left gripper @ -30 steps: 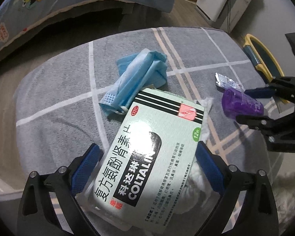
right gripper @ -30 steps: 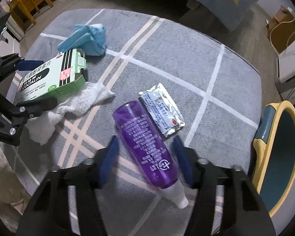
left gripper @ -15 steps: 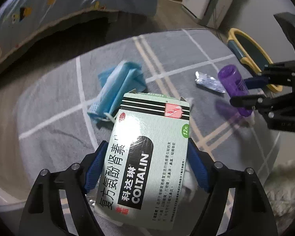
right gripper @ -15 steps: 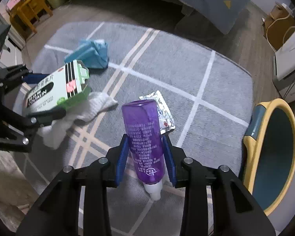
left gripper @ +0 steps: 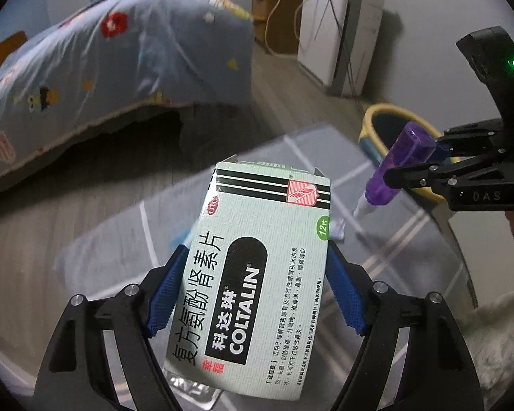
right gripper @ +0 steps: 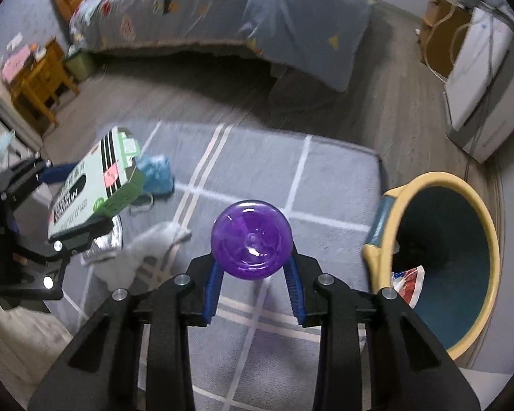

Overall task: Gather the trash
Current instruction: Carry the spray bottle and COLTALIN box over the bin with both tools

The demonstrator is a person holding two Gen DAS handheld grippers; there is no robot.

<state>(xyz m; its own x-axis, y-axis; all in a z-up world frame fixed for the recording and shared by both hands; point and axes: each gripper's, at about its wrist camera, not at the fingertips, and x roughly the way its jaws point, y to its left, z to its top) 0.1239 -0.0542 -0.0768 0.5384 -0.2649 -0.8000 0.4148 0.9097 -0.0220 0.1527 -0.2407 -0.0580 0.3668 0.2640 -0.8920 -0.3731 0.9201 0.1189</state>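
left gripper clamping medicine box, right gripper clamping purple bottle, both above rug

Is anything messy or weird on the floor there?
Yes. A crumpled white tissue and a scrunched blue face mask lie loose on the grey rug. The medicine box in the left gripper has its top flap open.

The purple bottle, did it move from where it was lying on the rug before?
Yes. The purple bottle went up off the grey rug, clamped in the right gripper, its base now facing the camera.
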